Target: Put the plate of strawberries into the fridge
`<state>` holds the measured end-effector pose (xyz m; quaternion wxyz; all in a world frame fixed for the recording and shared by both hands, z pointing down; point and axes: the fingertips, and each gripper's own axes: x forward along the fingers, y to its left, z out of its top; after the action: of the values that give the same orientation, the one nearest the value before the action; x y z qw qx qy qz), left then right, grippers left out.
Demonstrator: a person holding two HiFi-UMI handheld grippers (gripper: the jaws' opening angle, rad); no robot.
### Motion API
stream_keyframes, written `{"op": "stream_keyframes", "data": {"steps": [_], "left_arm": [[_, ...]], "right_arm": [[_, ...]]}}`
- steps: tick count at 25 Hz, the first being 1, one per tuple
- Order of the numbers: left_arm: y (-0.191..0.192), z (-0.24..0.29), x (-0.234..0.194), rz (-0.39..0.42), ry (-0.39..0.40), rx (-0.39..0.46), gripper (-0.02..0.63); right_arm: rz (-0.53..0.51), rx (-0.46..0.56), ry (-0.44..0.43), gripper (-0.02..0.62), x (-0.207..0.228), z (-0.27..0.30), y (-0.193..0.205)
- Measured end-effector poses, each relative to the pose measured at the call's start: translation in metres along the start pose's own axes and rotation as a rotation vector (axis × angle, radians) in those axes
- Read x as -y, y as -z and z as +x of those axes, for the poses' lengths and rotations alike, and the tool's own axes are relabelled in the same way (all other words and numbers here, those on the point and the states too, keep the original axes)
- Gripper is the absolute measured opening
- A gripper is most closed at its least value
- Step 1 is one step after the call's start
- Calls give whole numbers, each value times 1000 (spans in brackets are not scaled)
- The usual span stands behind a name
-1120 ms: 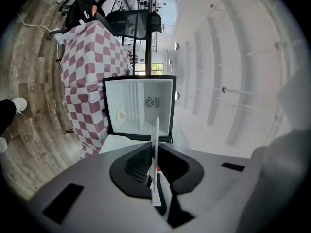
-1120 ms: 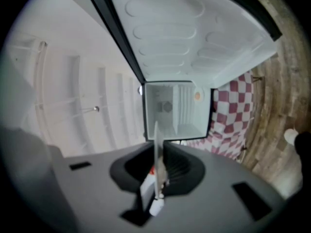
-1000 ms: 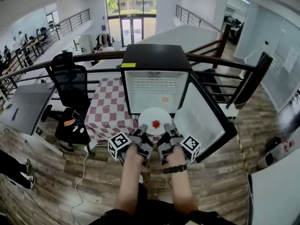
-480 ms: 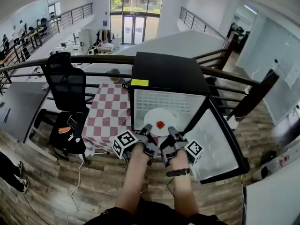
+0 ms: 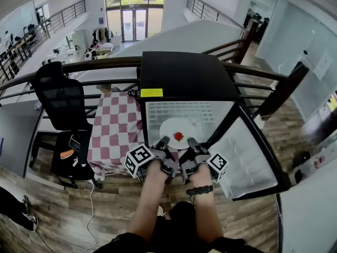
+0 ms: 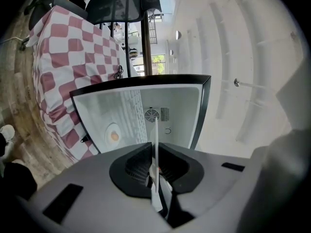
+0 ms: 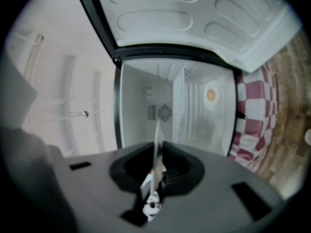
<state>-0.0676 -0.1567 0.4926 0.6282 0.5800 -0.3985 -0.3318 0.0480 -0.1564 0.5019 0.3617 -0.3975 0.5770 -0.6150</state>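
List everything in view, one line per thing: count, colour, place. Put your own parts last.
fridge: one, black outside, white inside, straight ahead, standing open
fridge door: one, white inner face, swung out to the right
yellow label: one, on the fridge's top front edge
plate: one, white, at the fridge opening, held by its near rim
strawberry: one visible, red, on the plate
tablecloth: one, red and white check, left of the fridge
office chair: one, black, far left
railing: dark, behind the fridge
floor: wood planks
left gripper: shut on the plate rim
right gripper: shut on the plate rim
forearms: two, bare
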Motion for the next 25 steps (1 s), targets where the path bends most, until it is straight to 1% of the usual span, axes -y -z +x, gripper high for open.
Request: {"op": "stream_keyframes", "data": {"steps": [4,6,10,12,15,20,25], "left_arm": [[4,10,-13,-16,-15,-29,35],[3,17,-16,-18,-18,-27,35],[-2,34,-21,3,-27,-5,35],[-3,43,-24,19,-25,-3,35],[-8,54,-28,11,-16,12,35],[-20,69,-36,6,-42,46,35],[-26,80,-45,-5,-41,55,35]], "right_arm": [[-16,17,36,41,13,0,-8],[-12,19,35,41,15,6,-14],[24,12,27,41,22,22,-24],[43,30,22,41,27,29,-30],[60,37,4,41,29,44,-38],[27,12,45,41,36,65,-43],[46,-4,65,41,48,78,-47]]}}
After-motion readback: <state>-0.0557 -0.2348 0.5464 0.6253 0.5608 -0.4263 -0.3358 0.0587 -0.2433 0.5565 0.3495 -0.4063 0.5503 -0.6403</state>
